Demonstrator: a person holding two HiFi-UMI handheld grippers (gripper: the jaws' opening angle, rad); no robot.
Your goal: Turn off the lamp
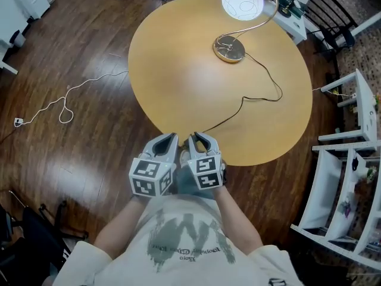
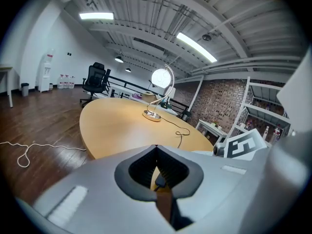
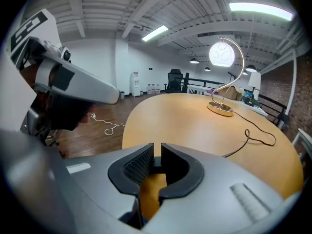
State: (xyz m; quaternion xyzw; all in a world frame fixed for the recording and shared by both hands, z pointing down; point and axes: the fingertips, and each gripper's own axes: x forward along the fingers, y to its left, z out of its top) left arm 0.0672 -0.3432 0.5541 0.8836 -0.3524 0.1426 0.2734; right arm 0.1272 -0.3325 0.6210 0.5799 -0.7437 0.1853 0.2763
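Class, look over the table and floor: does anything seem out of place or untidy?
Nothing is damaged or spilled. The lit lamp stands upright. Its black cord snakes across the table to its near edge, and a white cable lies looped on the floor.

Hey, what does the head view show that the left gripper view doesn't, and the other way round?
Only the head view: the person's white printed shirt and forearms.

Only the left gripper view: the long ceiling strip lights and the red brick wall.

Both: the round tan wooden table, the lit lamp with a white globe shade and round metal base, its black cord trailing across the table, and the white cable on the dark wood floor.
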